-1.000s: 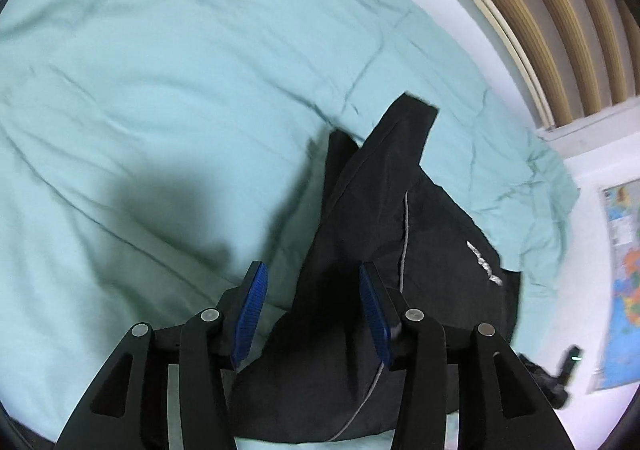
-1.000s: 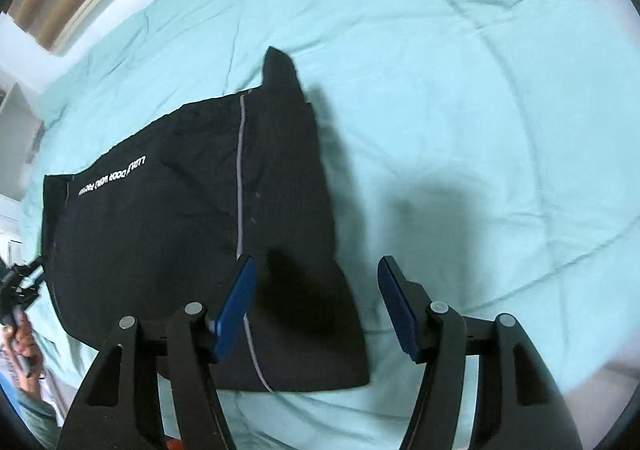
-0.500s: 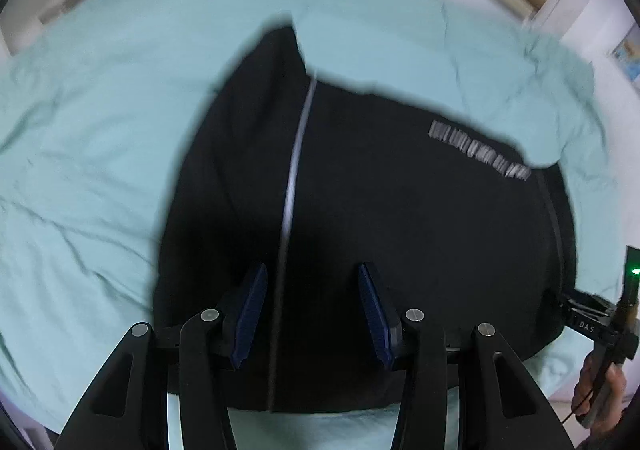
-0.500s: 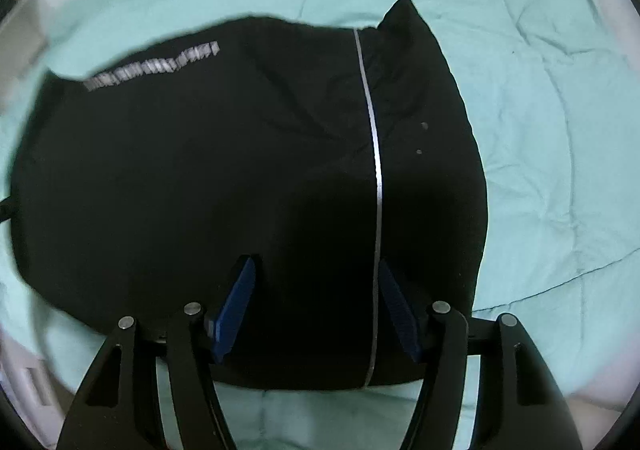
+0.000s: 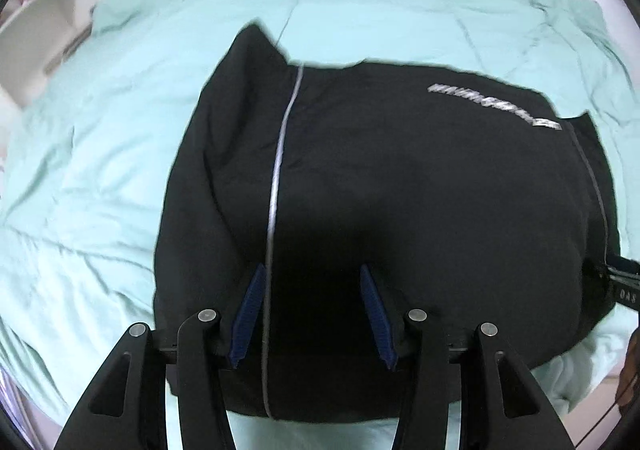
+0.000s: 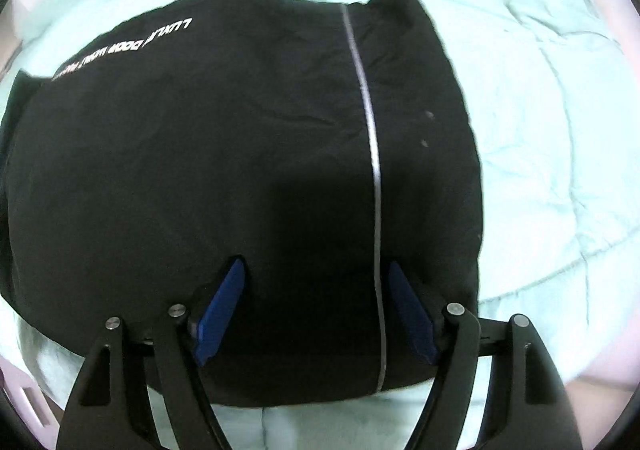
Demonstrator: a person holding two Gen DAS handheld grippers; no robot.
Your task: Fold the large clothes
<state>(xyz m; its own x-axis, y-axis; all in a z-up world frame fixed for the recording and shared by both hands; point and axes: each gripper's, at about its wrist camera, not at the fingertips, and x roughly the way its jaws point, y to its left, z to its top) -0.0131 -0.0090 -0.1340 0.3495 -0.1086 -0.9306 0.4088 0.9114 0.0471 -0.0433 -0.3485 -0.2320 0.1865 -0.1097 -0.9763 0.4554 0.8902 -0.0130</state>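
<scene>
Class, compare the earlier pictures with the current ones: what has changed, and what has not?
Both views swung over the black garment, which now fills them. The right gripper is opening; the left gripper is opening slightly; neither grips cloth. The garment stays folded on the green bedding.

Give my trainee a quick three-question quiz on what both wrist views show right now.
1. True or false: the black garment lies on a mint-green bedspread.
2. The silver stripe in the right wrist view runs: A) straight across the cloth, side to side; B) from the far edge toward the fingers.
3. What pale marking sits near the garment's far edge in the left wrist view?

Key: 1 true; 2 B; 3 a line of white lettering.
</scene>
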